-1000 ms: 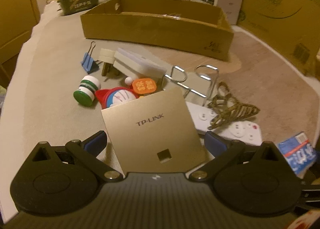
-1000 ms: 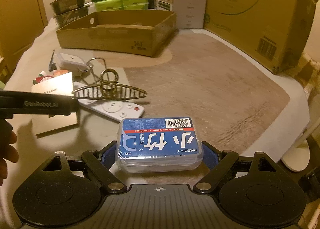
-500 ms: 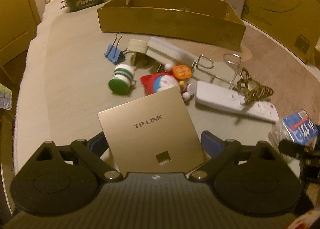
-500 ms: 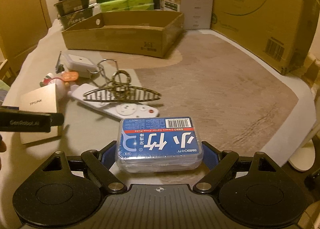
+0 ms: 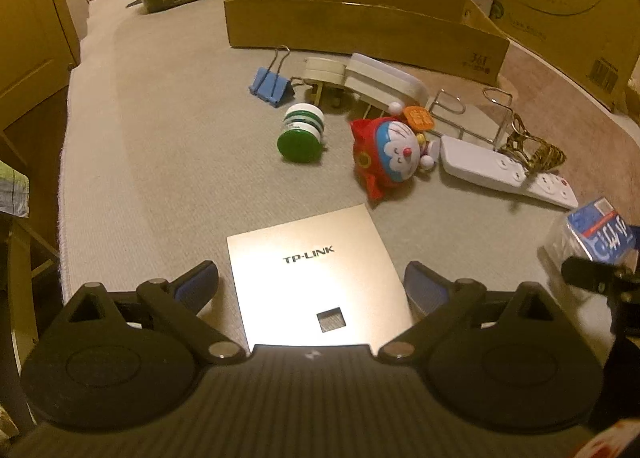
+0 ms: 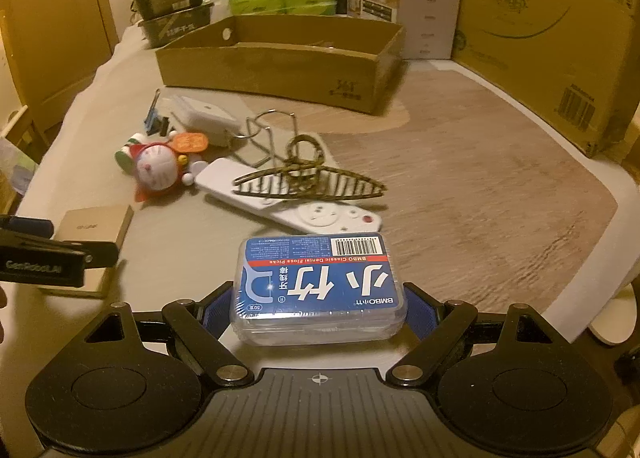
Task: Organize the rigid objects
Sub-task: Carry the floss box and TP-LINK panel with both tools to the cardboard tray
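- Presently, left gripper (image 5: 312,284): jaws apart, flanking the gold box (image 5: 320,278) lying on the worktop (image 5: 160,162).
- Right gripper (image 6: 318,306): jaws clamped on the floss case (image 6: 318,288) (label upside-down), nearer than the white power strip (image 6: 288,202).

I am looking at a flat surface covered in pale grey-green woven cloth (image 5: 168,162), with a brown wood-grain patch (image 6: 472,178) to the right. Lying on it are a shallow open cardboard tray (image 5: 360,30), a blue binder clip (image 5: 269,85), a green-and-white bottle on its side (image 5: 302,132), a red-and-blue cartoon cat toy (image 5: 390,154), a white power strip (image 5: 504,170), a bent wire rack (image 5: 472,114) and a gold TP-LINK panel (image 5: 316,278).
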The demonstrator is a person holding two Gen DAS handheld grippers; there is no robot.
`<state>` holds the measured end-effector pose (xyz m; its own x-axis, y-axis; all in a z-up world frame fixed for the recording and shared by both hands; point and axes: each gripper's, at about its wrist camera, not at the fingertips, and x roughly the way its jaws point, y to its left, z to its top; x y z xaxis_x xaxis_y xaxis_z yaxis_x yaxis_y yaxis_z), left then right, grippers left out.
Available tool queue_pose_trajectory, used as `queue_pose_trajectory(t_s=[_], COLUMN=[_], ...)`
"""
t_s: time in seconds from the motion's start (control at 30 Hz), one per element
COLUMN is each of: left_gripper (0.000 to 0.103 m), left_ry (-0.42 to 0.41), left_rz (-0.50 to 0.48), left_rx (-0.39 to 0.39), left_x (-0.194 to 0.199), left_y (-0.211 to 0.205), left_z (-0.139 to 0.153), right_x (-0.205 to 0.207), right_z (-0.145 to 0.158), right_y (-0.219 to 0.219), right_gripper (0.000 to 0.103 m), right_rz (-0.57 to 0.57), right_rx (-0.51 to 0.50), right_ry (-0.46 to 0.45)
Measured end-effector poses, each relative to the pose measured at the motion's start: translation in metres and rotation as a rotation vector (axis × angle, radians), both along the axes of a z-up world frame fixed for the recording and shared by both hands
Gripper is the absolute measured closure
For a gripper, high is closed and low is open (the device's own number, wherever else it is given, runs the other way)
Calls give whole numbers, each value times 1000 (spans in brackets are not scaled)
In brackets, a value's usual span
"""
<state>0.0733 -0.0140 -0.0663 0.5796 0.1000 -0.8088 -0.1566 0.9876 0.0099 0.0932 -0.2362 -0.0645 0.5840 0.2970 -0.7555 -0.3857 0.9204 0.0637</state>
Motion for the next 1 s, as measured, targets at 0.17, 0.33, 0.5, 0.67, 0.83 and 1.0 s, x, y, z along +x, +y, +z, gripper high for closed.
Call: queue_pose_trajectory(t_s=[0.17,0.33,0.5,0.67,0.83,1.0], left_gripper=[10,13,16,16,16,16], left_ry=[-7,-22,-37,-55,-77,-103], left_rz=[17,2,-55,-83,-105,-117], left_rx=[-25,-35,-44,-34,-22,-26], left_x=[1,-1,-6,-11,-12,-8], left_y=[5,9,14,19,22,26], left_z=[-2,-1,3,8,20,30], right_x=[-4,-5,-6,-9,-13,-12], right_z=[0,0,2,7,15,29], right_y=[6,11,15,20,24,26], right_gripper=[18,18,18,18,18,18], right_rz=[-2,1,5,7,2,-13], right_rx=[-5,-15,-16,-18,-12,3], right_ry=[3,5,-4,-14,-33,-62])
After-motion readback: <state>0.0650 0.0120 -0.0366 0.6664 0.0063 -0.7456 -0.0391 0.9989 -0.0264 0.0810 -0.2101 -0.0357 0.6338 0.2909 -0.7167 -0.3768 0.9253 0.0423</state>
